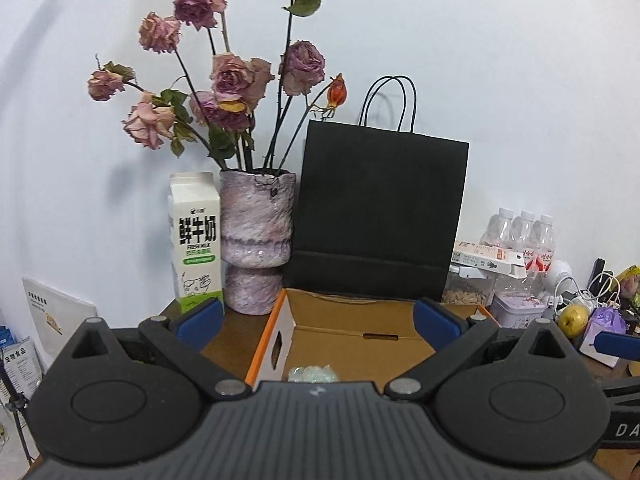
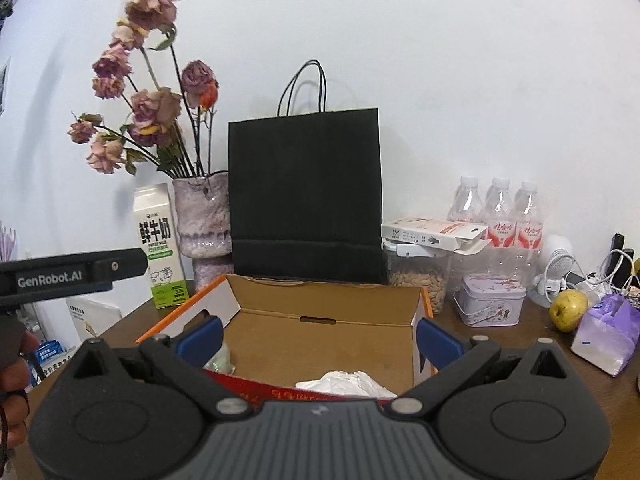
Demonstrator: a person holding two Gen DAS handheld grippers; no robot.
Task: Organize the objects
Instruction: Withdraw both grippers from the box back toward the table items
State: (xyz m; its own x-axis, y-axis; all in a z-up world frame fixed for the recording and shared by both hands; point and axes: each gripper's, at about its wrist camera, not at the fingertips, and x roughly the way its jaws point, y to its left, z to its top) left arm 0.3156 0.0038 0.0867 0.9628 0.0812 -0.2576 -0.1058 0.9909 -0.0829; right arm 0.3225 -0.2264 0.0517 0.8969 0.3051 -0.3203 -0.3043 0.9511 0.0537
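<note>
An open cardboard box point(image 1: 352, 330) point(image 2: 328, 340) with orange outer edges sits on the brown table in front of both grippers. Inside it lie a pale green crinkled wrapper point(image 1: 314, 374) point(image 2: 222, 360) and crumpled white paper point(image 2: 348, 384). My left gripper point(image 1: 318, 322) is open above the box's near side, nothing between its blue pads. My right gripper point(image 2: 318, 338) is open too, held over the box's near edge and empty. The left gripper's black body point(image 2: 72, 272) shows at the left of the right wrist view.
Behind the box stand a black paper bag point(image 1: 376, 208) point(image 2: 306, 196), a vase of dried roses point(image 1: 256, 240) and a milk carton point(image 1: 196, 240). To the right are water bottles point(image 2: 498, 216), a seed jar point(image 2: 418, 276), a lilac tin point(image 2: 492, 304), a yellow-green apple point(image 2: 568, 310), a purple pack point(image 2: 608, 332) and cables.
</note>
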